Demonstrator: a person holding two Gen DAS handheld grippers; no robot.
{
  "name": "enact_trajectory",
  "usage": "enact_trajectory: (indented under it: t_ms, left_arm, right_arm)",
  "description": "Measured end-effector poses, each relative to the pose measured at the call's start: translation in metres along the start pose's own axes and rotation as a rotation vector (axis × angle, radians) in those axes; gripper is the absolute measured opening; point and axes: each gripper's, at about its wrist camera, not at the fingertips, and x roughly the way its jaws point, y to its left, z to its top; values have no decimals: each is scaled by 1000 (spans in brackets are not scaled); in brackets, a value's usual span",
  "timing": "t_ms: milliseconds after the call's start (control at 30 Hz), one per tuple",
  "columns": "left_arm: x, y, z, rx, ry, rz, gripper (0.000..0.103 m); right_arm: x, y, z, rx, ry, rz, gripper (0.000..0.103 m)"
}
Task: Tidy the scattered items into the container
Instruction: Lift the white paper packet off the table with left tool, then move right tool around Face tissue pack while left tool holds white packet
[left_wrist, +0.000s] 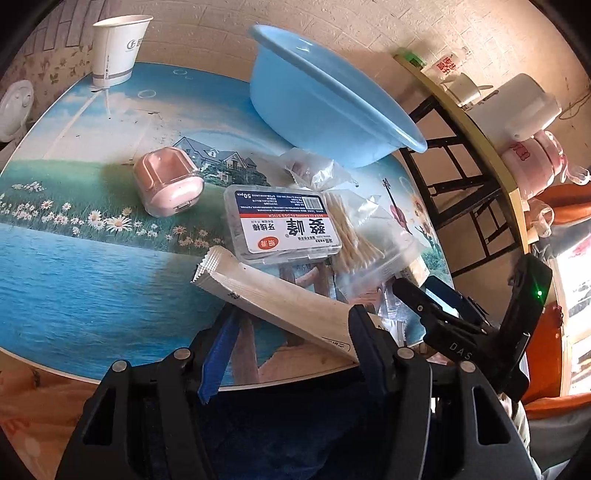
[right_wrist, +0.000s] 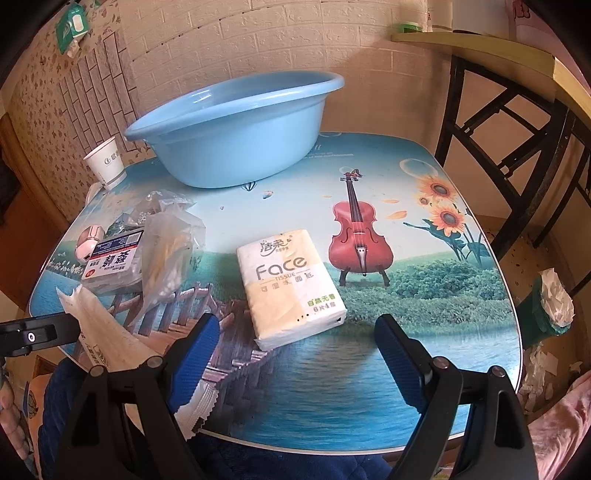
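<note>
Left gripper (left_wrist: 291, 332) at the table's (right_wrist: 424, 362) near edge, jaws narrowed; a long paper sachet (left_wrist: 280, 295) lies between them against the right pad, grip not clear. Right gripper (right_wrist: 295, 347), jaws wide and empty, hovers at the near edge before the tissue pack (right_wrist: 290, 284). Basin (right_wrist: 236, 125) at the far edge; floss box (left_wrist: 282, 223), swab bag (left_wrist: 360, 236) and pink case (left_wrist: 166, 181) lie left of centre

Left tool (left_wrist: 295, 332) partly parted, right tool (right_wrist: 295, 354) spread wide, both angled downward
</note>
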Motion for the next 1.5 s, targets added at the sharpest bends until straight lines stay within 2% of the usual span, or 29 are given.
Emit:
enact_trajectory:
  t_ms: [33,100,267,333,367,400,600,933,1300,1333,1400,1500]
  left_arm:
    - [3,1,0,-5,9,-5,33]
    - [8,3,0,-17,31,-24,6]
    - [6,4,-3,8,19,-9,7]
    - [4,6,-4,10,11,-7,7]
    - [3,8,-4,9,7,-4,7]
    - [2,9,-4,8,4,0,7]
    - [-7,24,-8,-11,-12,17,7]
    - [-31,55,-10,-43,-54,93,7]
    - [-30,53,-3,-46,-69,147,8]
    - [-29,53,-2,-45,-69,149,9]
    - [-30,52,-2,-42,-73,158,19]
    - [-29,48,-2,-27,-80,181,25]
  right_arm:
    - [0,-1,0,0,-1,-1,88]
    - [0,-1,0,1,-4,-3,88]
    - [-1,0,-1,0,-7,-4,88]
    - [-2,1,-1,-8,-21,1,72]
    - [-3,1,0,-14,-25,4,56]
    - [-3,1,0,-16,-25,4,51]
    - [-5,0,0,-18,-34,3,51]
    - [-10,-11,-3,16,-30,-60,51]
    - [-17,2,-9,-11,3,-36,51]
    - [-17,3,-9,-14,1,-35,51]
    - [-18,5,-10,-19,0,-34,51]
    - [-17,5,-10,-19,3,-34,51]
